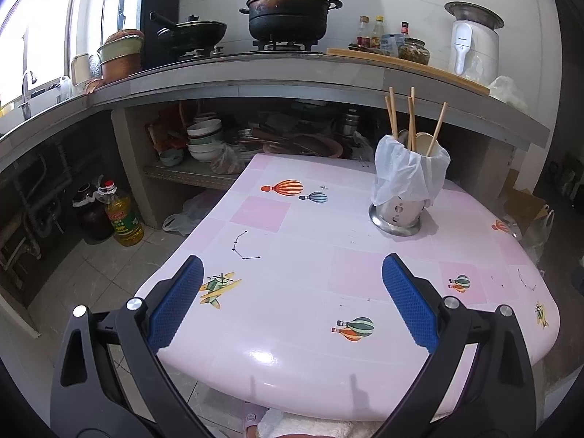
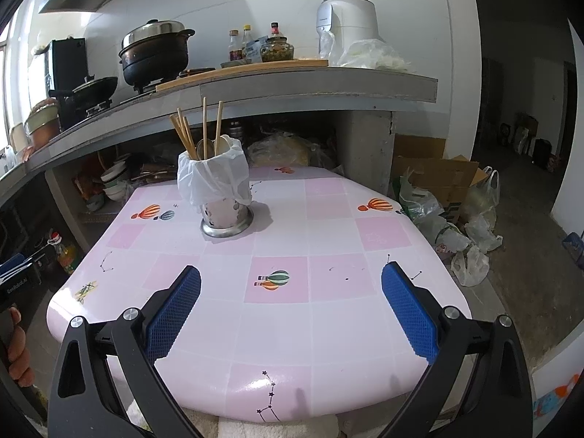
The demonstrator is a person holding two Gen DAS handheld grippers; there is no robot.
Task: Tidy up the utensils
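Both claws — left claw and right claw — are hovering apart, empty, above the table; chopsticks are standing in the holder.

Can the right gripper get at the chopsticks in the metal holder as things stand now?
Probably yes. The right gripper is open, and only bare table lies between it and the chopsticks, which stick up out of the holder.

Daylight floods from the window at my left, blown out white. Glare patch on the glossy table. Under-counter shelves dim. Strong fisheye bending, dark vignette at corners; focus sharp.
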